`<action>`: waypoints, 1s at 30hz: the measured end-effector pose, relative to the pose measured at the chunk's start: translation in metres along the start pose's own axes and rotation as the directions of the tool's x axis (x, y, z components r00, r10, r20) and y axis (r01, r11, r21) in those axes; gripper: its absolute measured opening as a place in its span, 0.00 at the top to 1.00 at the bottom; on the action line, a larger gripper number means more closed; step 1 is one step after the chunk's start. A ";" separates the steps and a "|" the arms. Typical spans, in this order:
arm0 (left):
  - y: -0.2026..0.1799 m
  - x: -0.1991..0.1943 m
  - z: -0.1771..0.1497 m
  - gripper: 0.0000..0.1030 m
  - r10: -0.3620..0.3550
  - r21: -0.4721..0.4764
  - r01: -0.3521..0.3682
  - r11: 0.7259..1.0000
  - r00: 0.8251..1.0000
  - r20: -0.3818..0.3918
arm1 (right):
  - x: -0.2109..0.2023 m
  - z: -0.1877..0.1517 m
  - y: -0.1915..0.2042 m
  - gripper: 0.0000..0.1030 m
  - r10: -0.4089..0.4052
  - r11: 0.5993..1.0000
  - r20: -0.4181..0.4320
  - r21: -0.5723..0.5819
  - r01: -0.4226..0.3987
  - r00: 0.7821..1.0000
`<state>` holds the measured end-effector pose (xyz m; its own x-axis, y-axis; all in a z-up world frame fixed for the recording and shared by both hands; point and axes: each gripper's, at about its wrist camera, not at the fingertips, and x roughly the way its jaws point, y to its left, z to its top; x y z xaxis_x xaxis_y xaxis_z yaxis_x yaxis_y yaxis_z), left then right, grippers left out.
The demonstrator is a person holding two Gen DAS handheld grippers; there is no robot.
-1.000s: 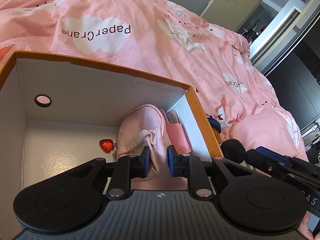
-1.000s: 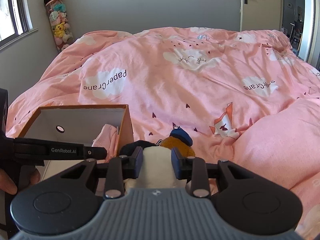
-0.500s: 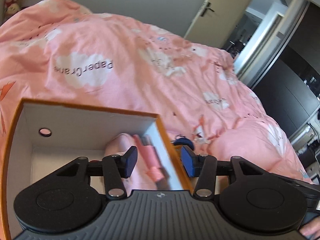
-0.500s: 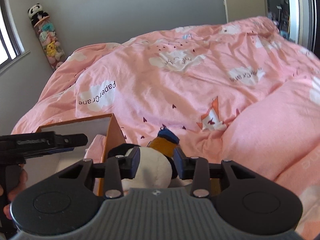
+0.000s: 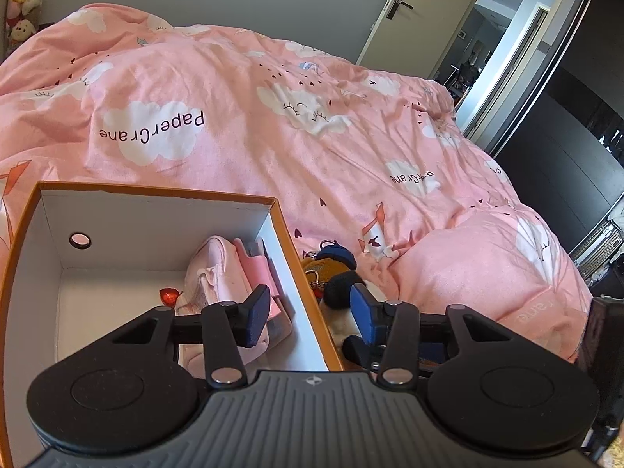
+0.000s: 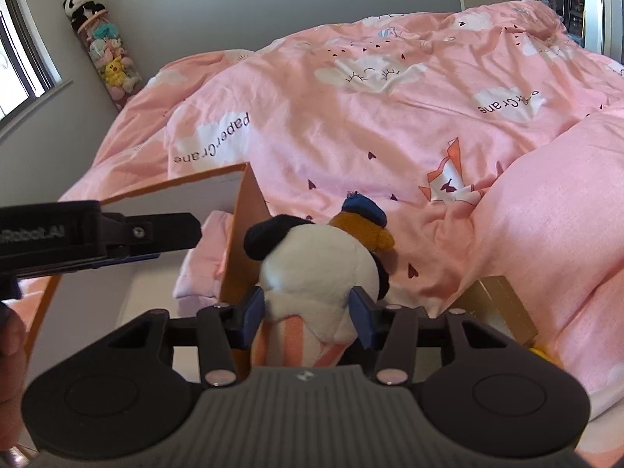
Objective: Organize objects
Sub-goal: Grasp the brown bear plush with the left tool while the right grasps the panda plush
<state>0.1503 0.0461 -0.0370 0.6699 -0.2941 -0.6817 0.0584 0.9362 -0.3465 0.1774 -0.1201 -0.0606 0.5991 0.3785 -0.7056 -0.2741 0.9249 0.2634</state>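
Pink quilted bedding [image 5: 249, 89] printed with white clouds and "PaperCrane" lettering covers the bed that fills both views. Nearest the left wrist camera, the left gripper [image 5: 310, 310] hangs over the right-hand wall of an orange cardboard box with a white inside [image 5: 117, 210]; its jaws are closing with only that wall's edge below the gap, and they grip nothing. In the right wrist view this gripper [image 6: 97, 230] shows from the side, over the box [image 6: 243, 210]. Inside the box, against the right wall, lies a folded pale pink fabric item [image 5: 218, 273], with a small red charm [image 5: 169, 295] just beside it on the floor of the box. Just outside that wall, the right gripper [image 6: 308, 312] has a black-and-white plush toy [image 6: 319, 261] between its blue pads [image 6: 251, 312]; its jaws are opening, and whether the pads press on the plush I cannot tell. Just behind the plush sits a brown plush with a blue cap [image 6: 364, 220], on the bedding. A gold box [image 6: 499, 304] lies to the right. Farther off, a column of stuffed toys [image 6: 107, 50] stands in the corner, and a door [image 5: 401, 4] stands in the far wall.
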 end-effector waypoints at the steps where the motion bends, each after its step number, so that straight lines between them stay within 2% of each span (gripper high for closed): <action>1: 0.000 0.000 0.000 0.50 0.001 -0.003 -0.001 1.000 1.000 0.001 | 0.004 0.000 -0.001 0.37 -0.012 1.000 -0.009 0.000 0.012 1.000; 2: 0.000 0.000 0.000 0.50 0.005 -0.005 -0.005 1.000 1.000 0.003 | 0.008 0.000 -0.001 0.31 -0.025 1.000 -0.016 -0.003 0.025 1.000; 6: -0.001 0.000 0.000 0.50 0.008 -0.004 -0.008 1.000 1.000 0.009 | 0.024 0.000 -0.007 0.26 -0.089 0.996 -0.047 0.003 0.090 0.995; 8: -0.004 -0.001 0.000 0.50 0.008 0.013 -0.008 1.000 1.000 0.011 | 0.026 0.001 -0.016 0.33 -0.110 0.993 -0.063 0.037 0.112 0.992; 13: -0.018 0.005 0.003 0.54 0.005 0.095 -0.005 0.995 1.000 -0.001 | 0.017 0.003 -0.043 0.38 -0.078 0.986 -0.077 0.143 0.088 0.994; 18: -0.040 0.015 0.011 0.57 -0.002 0.235 0.009 0.972 0.999 -0.033 | -0.007 0.016 -0.053 0.40 -0.048 0.985 -0.004 0.163 0.048 0.999; 21: -0.057 0.028 0.014 0.60 0.006 0.332 0.018 0.943 0.997 -0.071 | -0.022 0.026 -0.060 0.41 -0.086 0.986 0.061 0.149 0.076 0.994; 23: -0.070 0.044 0.014 0.63 0.021 0.407 0.030 0.913 0.992 -0.120 | -0.028 0.030 -0.069 0.41 -0.140 0.981 0.097 0.151 0.124 0.985; 25: -0.084 0.063 0.011 0.69 0.050 0.488 0.043 0.872 0.983 -0.176 | -0.026 0.030 -0.084 0.41 -0.169 0.973 0.100 0.176 0.150 0.980; 30: -0.111 0.110 -0.008 0.69 0.181 0.647 0.031 0.762 0.949 -0.258 | -0.017 0.020 -0.108 0.40 -0.133 0.967 0.096 0.229 0.108 0.987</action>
<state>0.2120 -0.0917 -0.0789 0.4551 -0.1592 -0.8761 0.5439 0.8287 0.1320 0.2121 -0.2260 -0.0646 0.6996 0.2541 -0.6679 -0.0285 0.9438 0.3293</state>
